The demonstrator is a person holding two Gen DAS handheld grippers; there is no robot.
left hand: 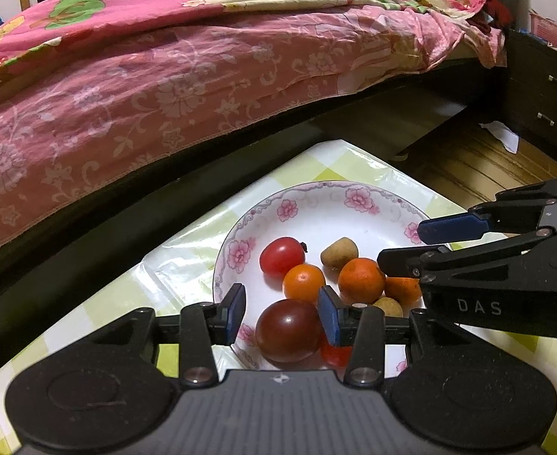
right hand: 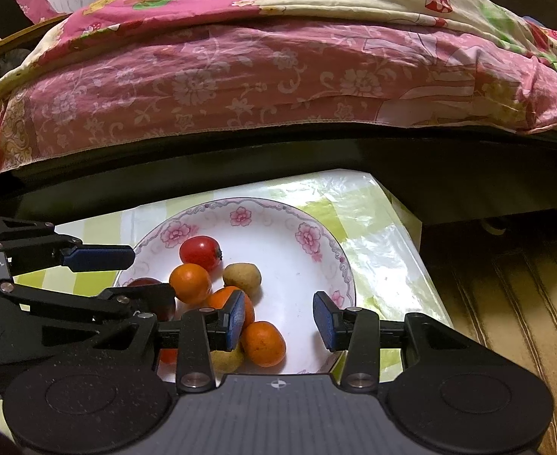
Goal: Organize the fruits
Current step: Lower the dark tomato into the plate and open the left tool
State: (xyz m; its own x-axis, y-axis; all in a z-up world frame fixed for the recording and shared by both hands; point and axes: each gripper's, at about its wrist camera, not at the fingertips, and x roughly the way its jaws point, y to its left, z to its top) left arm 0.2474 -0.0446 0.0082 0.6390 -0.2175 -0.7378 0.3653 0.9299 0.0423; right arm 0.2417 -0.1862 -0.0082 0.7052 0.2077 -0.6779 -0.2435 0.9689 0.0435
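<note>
- Two grippers are held over the floral plate (left hand: 369,193); the left gripper (left hand: 283,313), spread, straddles the dark tomato (left hand: 288,330) without pinching.
- Beside an orange (right hand: 262,343), the right gripper (right hand: 282,319) is seen parted and empty.

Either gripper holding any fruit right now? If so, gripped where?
Neither. The left gripper stands open around the dark tomato, its left pad clear of it. The right gripper is open over the plate, nothing pinched.
</note>
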